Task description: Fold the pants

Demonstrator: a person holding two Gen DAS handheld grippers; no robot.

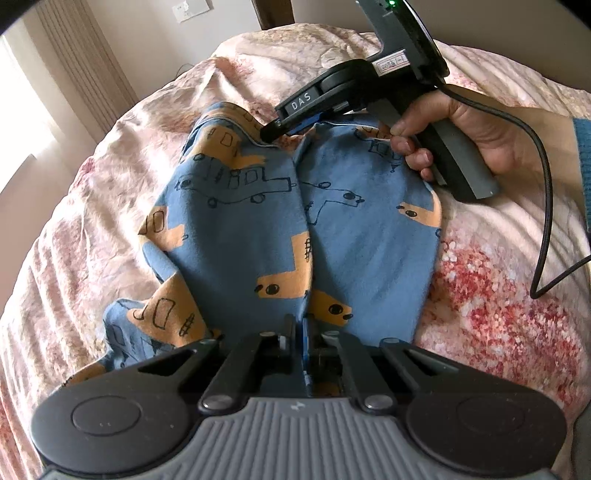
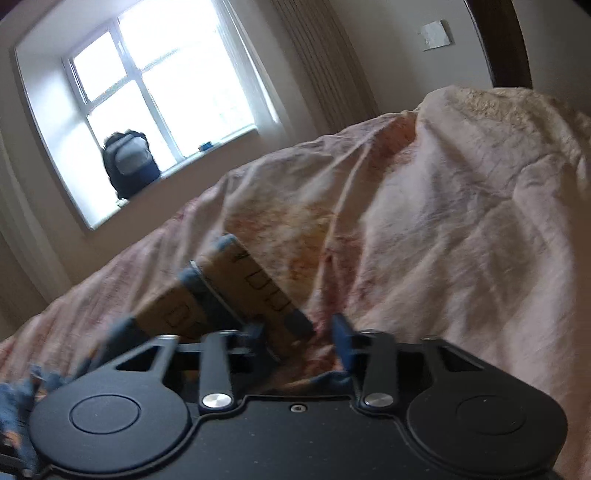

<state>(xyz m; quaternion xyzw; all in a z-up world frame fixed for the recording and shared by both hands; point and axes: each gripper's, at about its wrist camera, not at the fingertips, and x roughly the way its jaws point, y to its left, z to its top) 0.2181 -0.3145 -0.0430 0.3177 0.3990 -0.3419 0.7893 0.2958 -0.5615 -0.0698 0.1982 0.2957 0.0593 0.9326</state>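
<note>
Blue pants (image 1: 258,221) with orange and black car prints lie spread on a pink floral bedspread (image 1: 498,295). My left gripper (image 1: 300,328) is shut on the near edge of the pants, with cloth pinched between its fingers. My right gripper (image 1: 273,131), held by a hand, rests at the far edge of the pants. In the right wrist view its fingers (image 2: 341,339) stand apart over the bedspread (image 2: 443,240), with an edge of the pants (image 2: 229,291) beside the left finger, not clamped.
A black cable (image 1: 546,184) runs from the right gripper across the bed. A window (image 2: 155,81) with a dark backpack (image 2: 129,162) on its sill is beyond the bed. A curtain (image 1: 85,66) and wall plate (image 1: 192,9) are behind.
</note>
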